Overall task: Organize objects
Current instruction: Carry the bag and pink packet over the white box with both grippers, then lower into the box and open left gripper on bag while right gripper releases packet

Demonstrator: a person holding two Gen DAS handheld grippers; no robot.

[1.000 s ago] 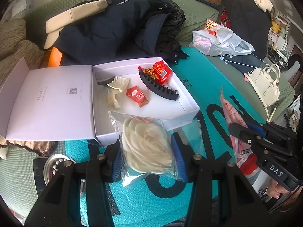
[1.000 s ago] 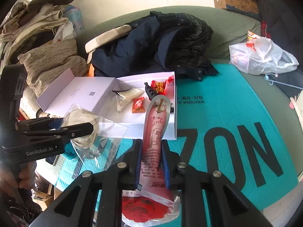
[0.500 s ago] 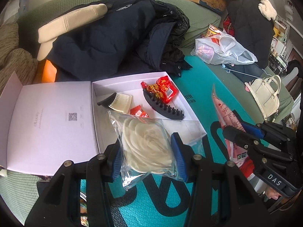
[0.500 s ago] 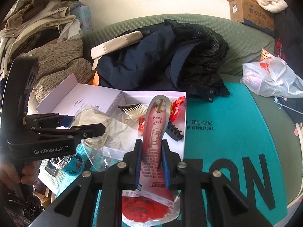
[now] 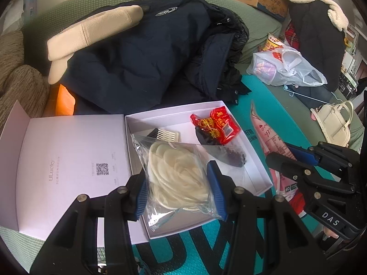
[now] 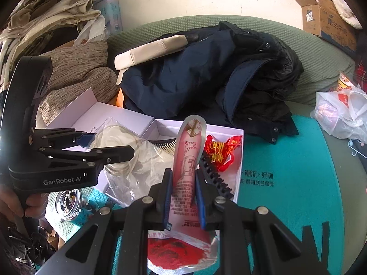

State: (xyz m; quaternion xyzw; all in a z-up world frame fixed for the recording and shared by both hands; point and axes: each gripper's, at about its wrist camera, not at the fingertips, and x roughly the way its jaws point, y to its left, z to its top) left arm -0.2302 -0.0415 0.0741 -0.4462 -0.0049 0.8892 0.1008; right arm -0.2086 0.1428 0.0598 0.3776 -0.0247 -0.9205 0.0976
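Both loads not yet boxed: left tongs [image 5: 177, 184] clamp bagged pads [image 5: 176, 178], right tongs [image 6: 183, 193] clamp pink packet [image 6: 187, 171], white box [image 5: 254, 160] just ahead holds comb, clip, candy.

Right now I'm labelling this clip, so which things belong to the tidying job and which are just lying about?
In the job:
- clear bag of white discs, held in left gripper
- pink sachet, held in right gripper
- open white box
- red packets
- comb

Lying about:
- navy coat
- plastic shopping bag
- cream handbag

A teal mat [image 5: 250, 94] carries the open white box [image 5: 257, 174] and dark jacket [image 5: 142, 68].
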